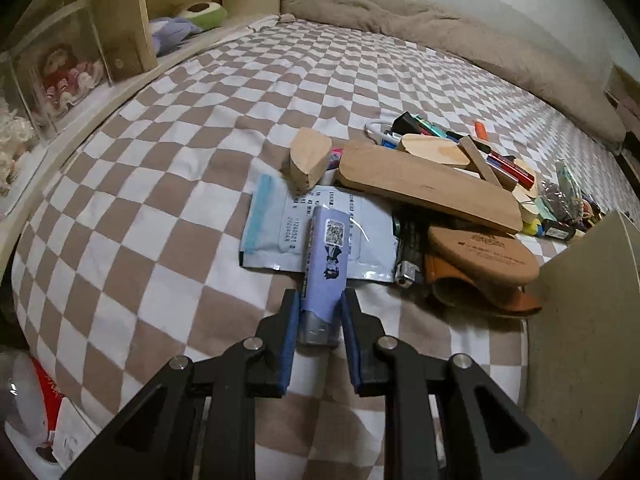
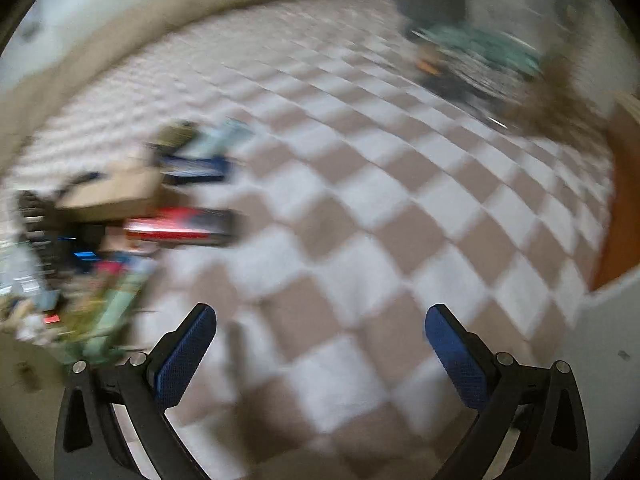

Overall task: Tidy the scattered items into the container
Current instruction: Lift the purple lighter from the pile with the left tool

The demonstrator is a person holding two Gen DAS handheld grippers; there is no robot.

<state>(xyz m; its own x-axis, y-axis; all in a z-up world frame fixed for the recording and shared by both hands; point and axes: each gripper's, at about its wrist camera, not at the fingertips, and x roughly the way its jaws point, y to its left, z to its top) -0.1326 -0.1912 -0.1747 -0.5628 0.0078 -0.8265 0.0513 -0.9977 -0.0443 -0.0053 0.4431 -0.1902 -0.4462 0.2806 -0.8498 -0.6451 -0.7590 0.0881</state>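
Observation:
My left gripper (image 1: 319, 300) is shut on a small lilac box (image 1: 325, 256) with a QR code on its face, held above the checkered bedspread (image 1: 160, 208). Beyond it lies a pale blue pouch (image 1: 276, 236), and a heap of scattered items: flat wooden pieces (image 1: 428, 184), a cork-coloured oval piece (image 1: 484, 254), markers (image 1: 508, 162) and small packets. A grey container wall (image 1: 584, 320) stands at the right edge of the left wrist view. My right gripper (image 2: 320, 318) is open with nothing between its fingers, over bare bedspread; that view is badly blurred.
A wooden headboard shelf (image 1: 132, 32) with a clear box and soft toys runs along the left. A beige blanket (image 1: 400, 20) lies at the far side. Blurred clutter (image 2: 120, 220) sits to the right gripper's left, and an orange-brown surface (image 2: 620, 200) is at the right edge.

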